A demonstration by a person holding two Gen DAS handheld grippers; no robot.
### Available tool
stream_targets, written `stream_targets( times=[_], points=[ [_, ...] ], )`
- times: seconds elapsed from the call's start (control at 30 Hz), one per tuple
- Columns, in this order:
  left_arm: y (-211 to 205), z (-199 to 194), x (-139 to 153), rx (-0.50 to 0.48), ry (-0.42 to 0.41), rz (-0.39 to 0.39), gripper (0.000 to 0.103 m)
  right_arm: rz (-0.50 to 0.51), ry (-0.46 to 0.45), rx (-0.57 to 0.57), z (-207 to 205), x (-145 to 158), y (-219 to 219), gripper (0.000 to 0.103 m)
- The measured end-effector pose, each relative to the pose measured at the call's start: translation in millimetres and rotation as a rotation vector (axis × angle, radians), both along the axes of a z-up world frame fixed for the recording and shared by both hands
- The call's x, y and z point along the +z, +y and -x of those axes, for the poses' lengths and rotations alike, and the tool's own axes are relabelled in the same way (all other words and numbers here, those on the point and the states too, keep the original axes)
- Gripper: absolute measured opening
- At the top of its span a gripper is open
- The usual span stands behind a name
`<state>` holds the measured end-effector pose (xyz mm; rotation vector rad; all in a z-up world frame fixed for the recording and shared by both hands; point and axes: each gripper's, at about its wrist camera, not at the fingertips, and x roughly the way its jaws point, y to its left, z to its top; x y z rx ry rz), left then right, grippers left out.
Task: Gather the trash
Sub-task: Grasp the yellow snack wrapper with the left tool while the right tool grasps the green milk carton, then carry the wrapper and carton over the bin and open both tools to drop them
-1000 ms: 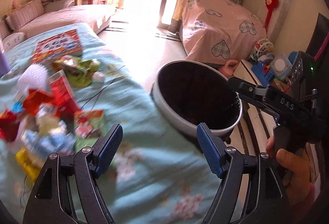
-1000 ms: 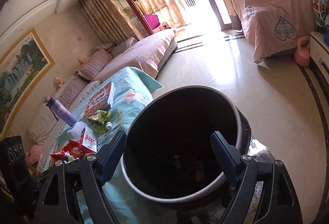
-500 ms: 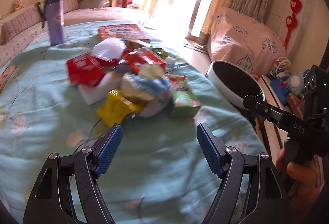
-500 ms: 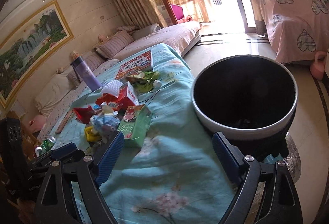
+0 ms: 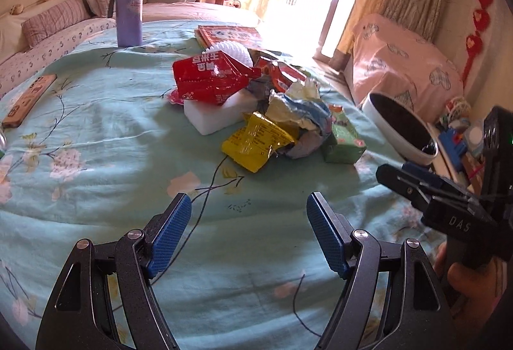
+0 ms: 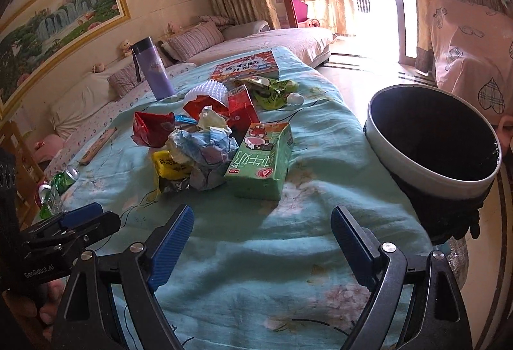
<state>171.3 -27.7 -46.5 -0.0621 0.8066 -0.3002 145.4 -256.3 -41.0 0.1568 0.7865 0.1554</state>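
Observation:
A heap of trash lies on the teal floral cloth (image 5: pixel 96 132): a red wrapper (image 5: pixel 208 77), a yellow packet (image 5: pixel 253 141), crumpled paper (image 5: pixel 301 112) and a green carton (image 5: pixel 343 138). The same carton (image 6: pixel 263 157) and paper (image 6: pixel 205 151) show in the right wrist view. A black bin with a white rim (image 6: pixel 429 138) stands at the table's right edge. My left gripper (image 5: pixel 248 234) is open and empty, just short of the heap. My right gripper (image 6: pixel 261 250) is open and empty, near the carton.
A purple flask (image 5: pixel 128 6), a red book (image 5: pixel 231 34) and a white sponge block (image 5: pixel 218 115) sit beyond the heap. A remote (image 5: pixel 29 99) lies at the left. Cans (image 6: pixel 61 183) stand at the table's left edge. A pink covered piece of furniture (image 5: pixel 407 61) is beyond the bin.
Both grippers have swung left from the bin toward the trash heap, which now sits ahead of them. Both stayed open and empty.

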Motion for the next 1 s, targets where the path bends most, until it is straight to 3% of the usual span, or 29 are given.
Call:
stream_targets(
  times=[0.23,0.3,0.53,0.57,0.7,0.8,1.0],
  points=[
    [-4.0,-19.2,-3.5,-0.009,0.004,-0.059,0.076,-0.042,0.029,-0.006,-20.1,-4.4,-0.8,0.087],
    [-4.7,-27.4,-2.7,-0.003,0.006,-0.071,0.076,-0.043,0.034,-0.007,-26.5,-4.2,-0.9,0.079],
    [-12.8,-59.3,-8.5,-0.020,0.029,-0.069,0.076,-0.041,0.086,0.003,-58.6,-14.5,5.2,0.070],
    [-14.0,-63.7,-10.3,-0.022,0.036,-0.073,0.073,-0.038,0.092,0.003,-63.1,-16.3,5.7,0.069],
    [-18.8,-77.2,-19.1,-0.053,0.089,-0.045,0.027,-0.049,0.115,0.010,-75.5,-24.7,6.2,0.066],
    [-18.4,-76.0,-19.6,-0.064,0.088,-0.033,0.025,-0.062,0.109,0.019,-75.1,-25.0,4.8,0.054],
    [-8.9,-57.1,-15.0,-0.050,0.074,-0.017,0.024,-0.080,0.085,0.006,-52.3,-15.8,-8.9,0.054]
  ],
)
